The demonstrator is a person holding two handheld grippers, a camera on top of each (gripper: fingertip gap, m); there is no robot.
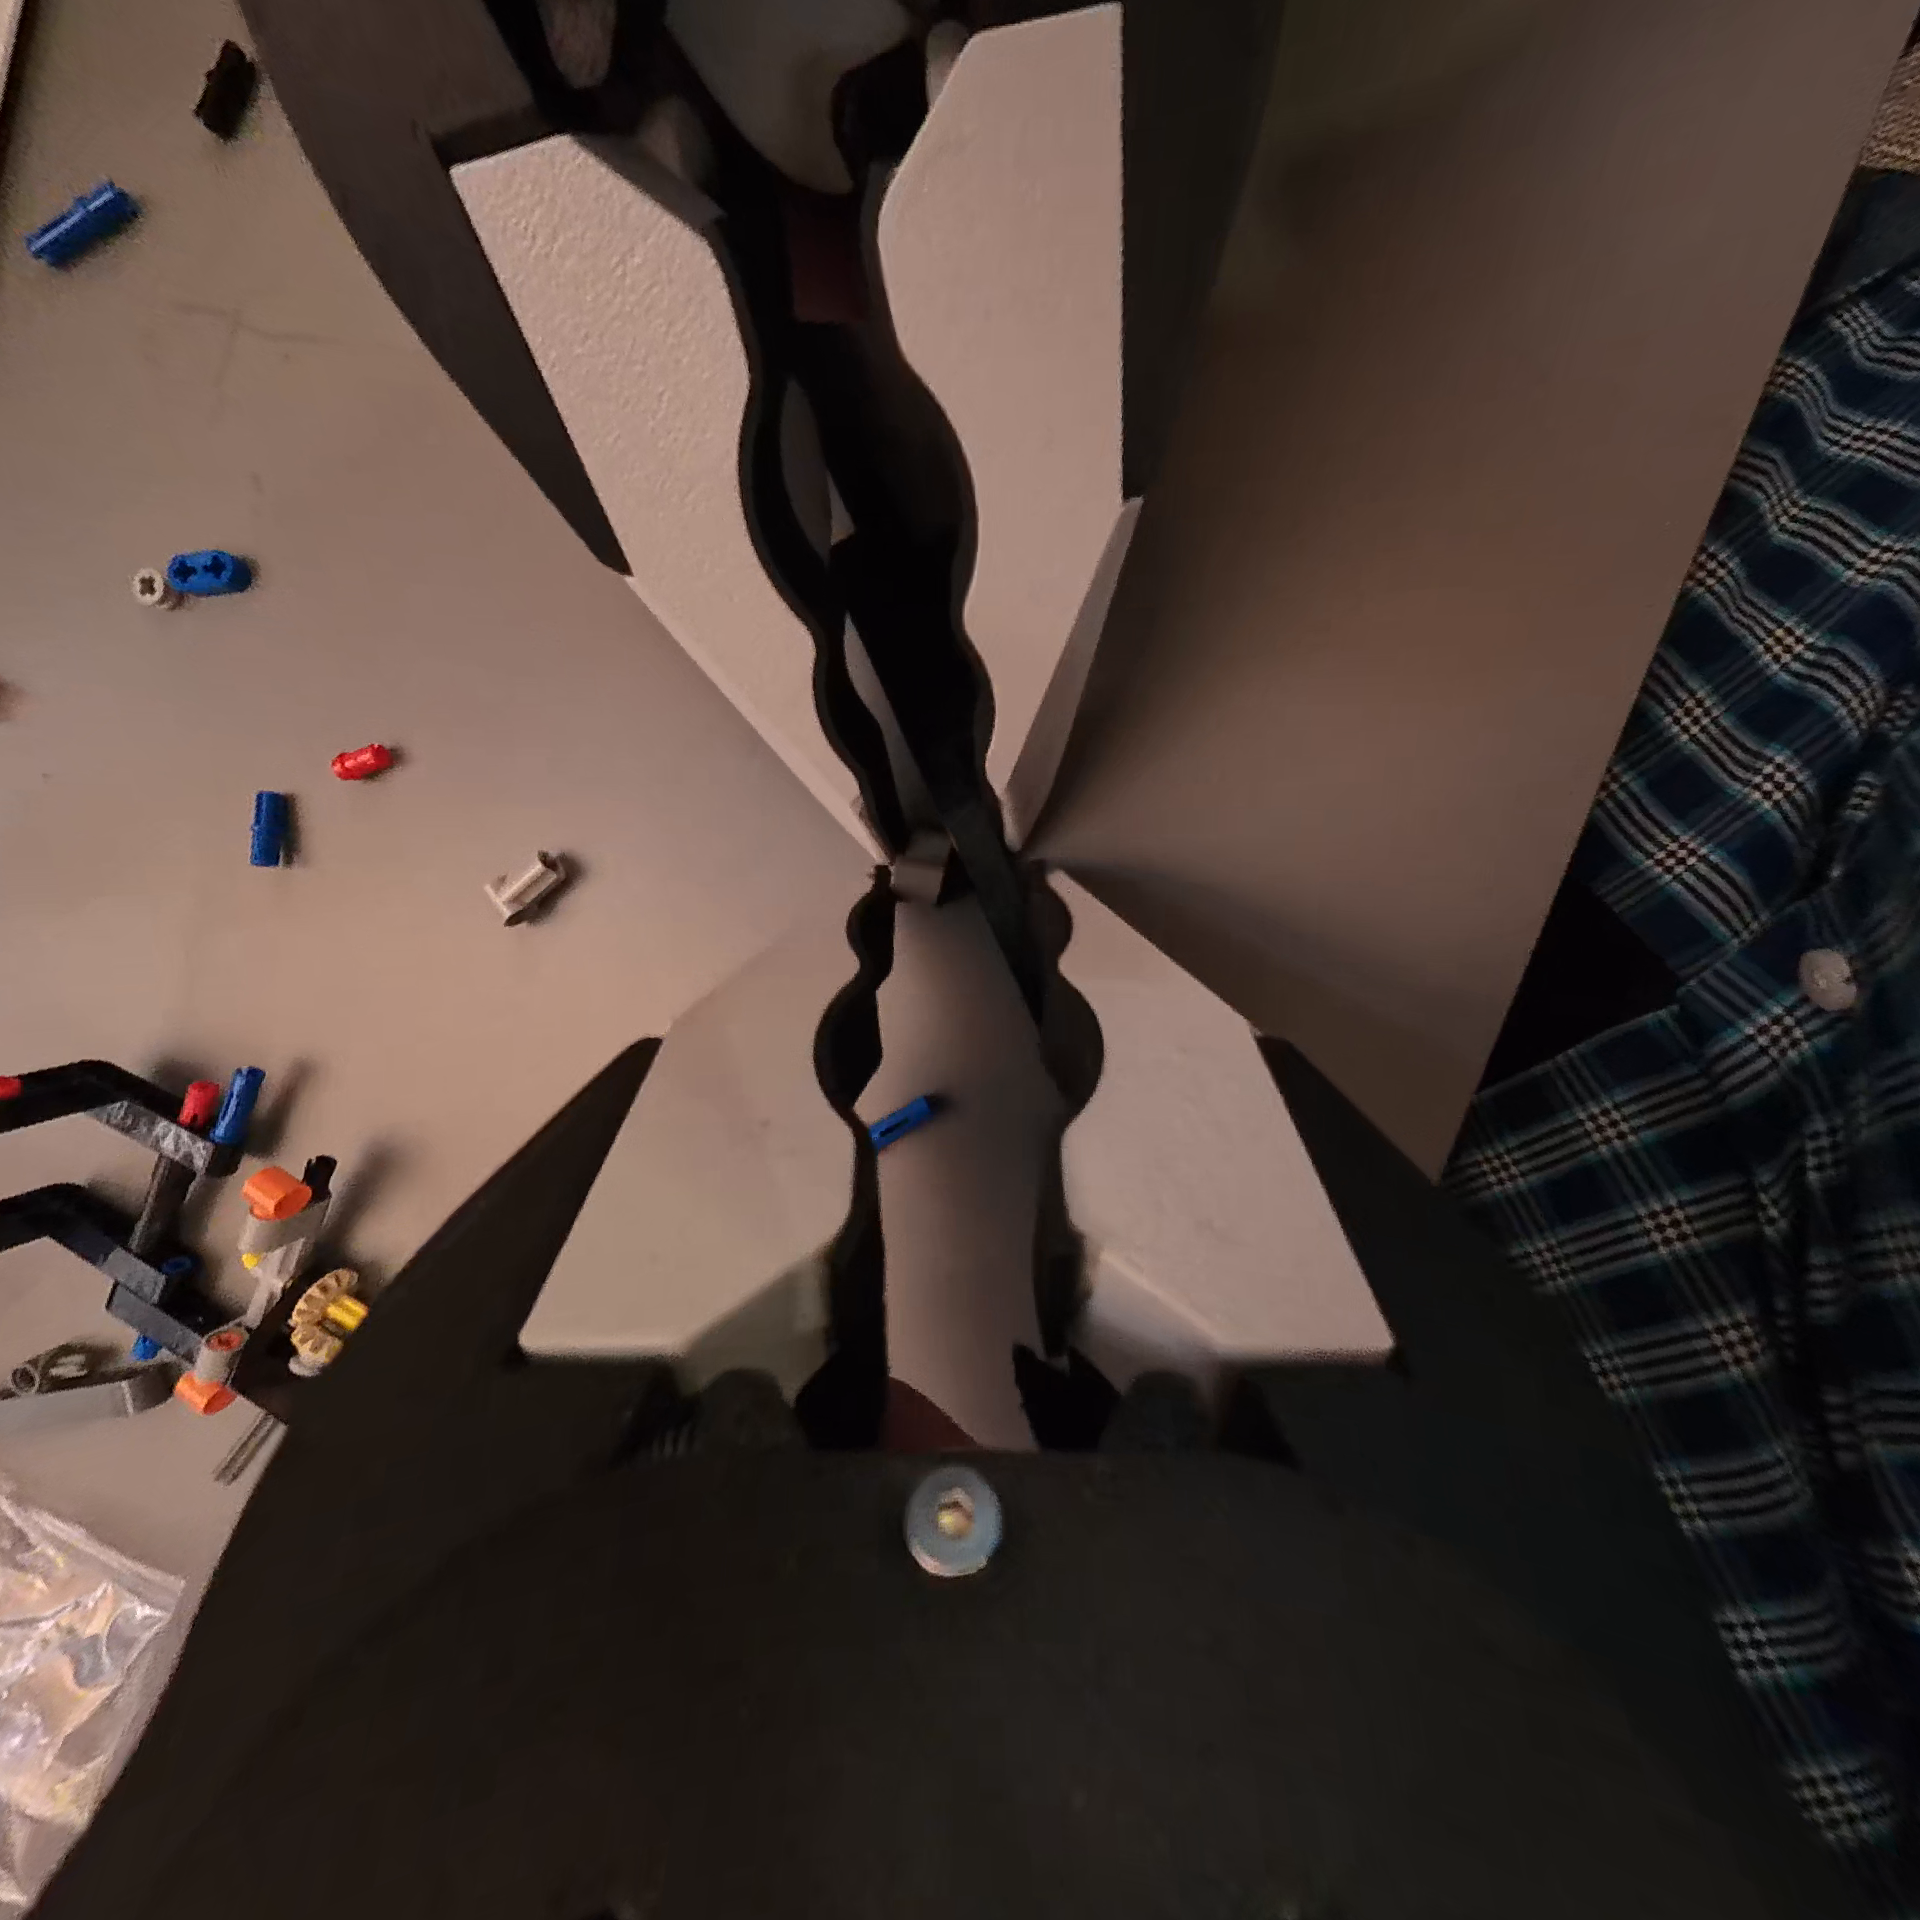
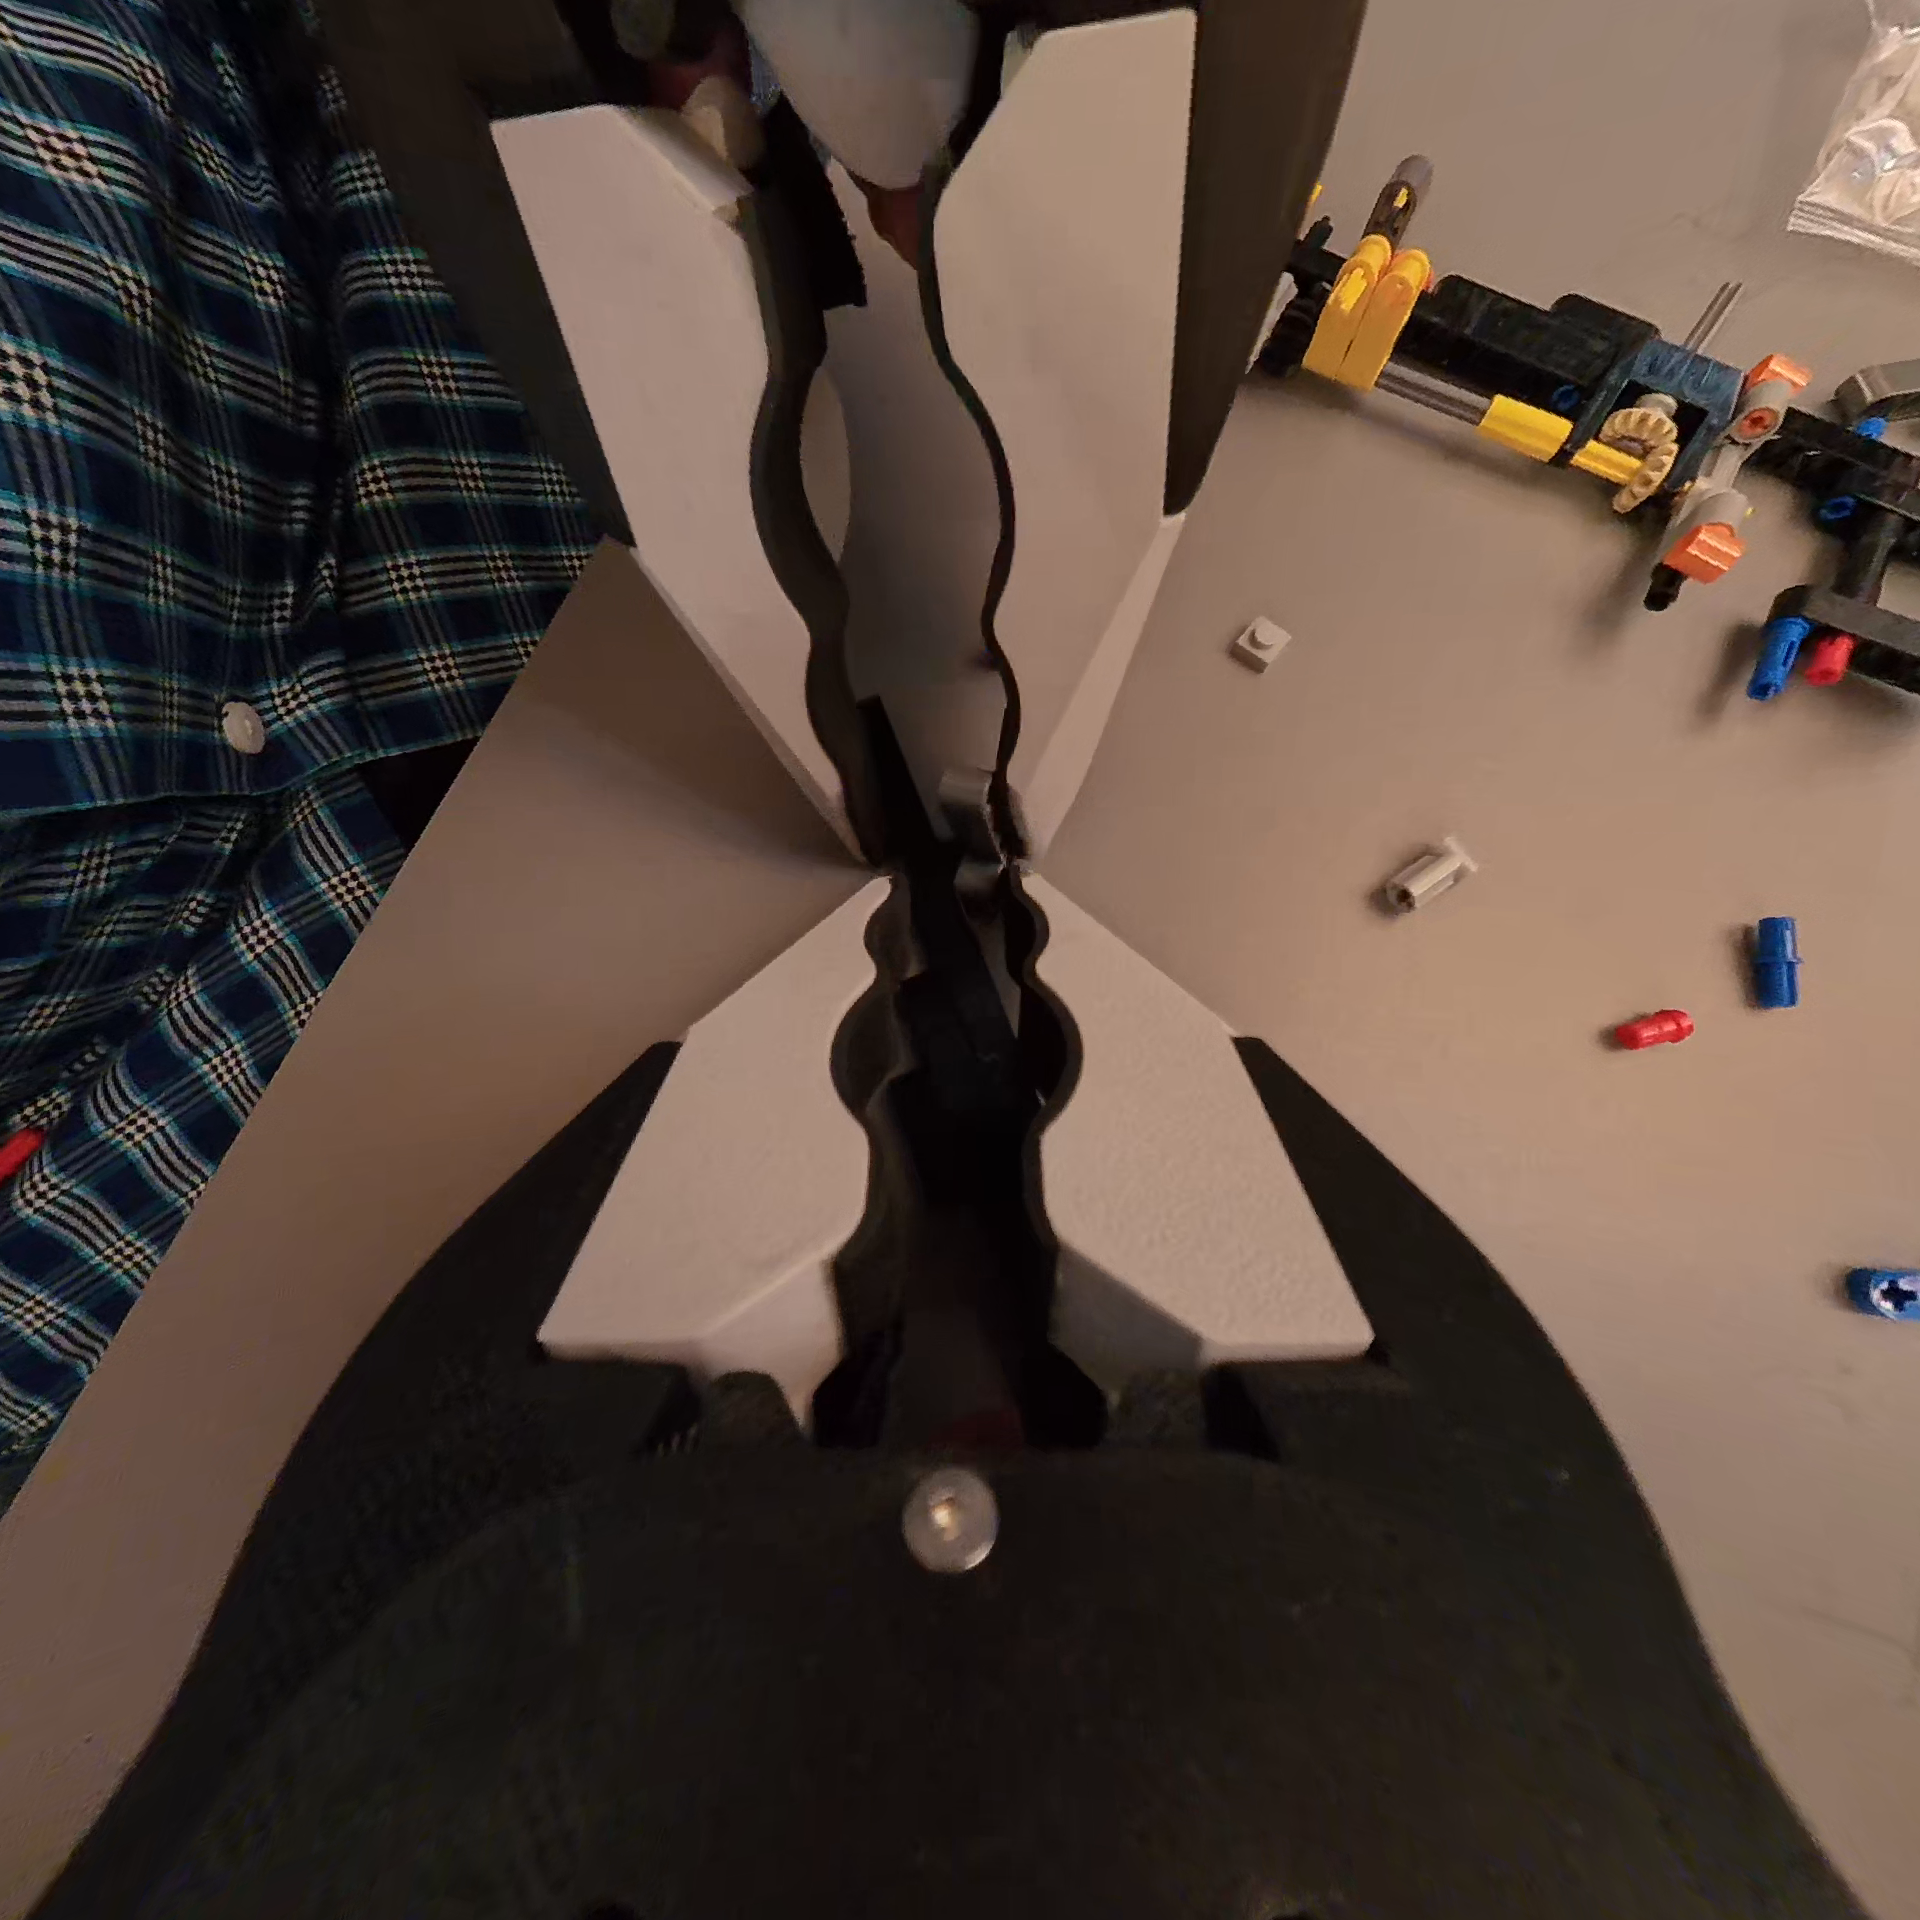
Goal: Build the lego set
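The left gripper [image 1: 961, 883] and right gripper [image 2: 951, 883] meet tip to tip above the grey table [image 1: 436, 665], pointing at each other. Each is closed on a long black lego beam [image 2: 940, 935] with a small grey lego piece [image 2: 971, 821] at the contact point. The partly built black, yellow and orange lego assembly [image 2: 1621, 416] lies on the table well apart.

Matt table [image 1: 436, 582], glossy plastic pins [image 1: 362, 762]

Opposed close wrist views, shared table [image 1: 416, 935].
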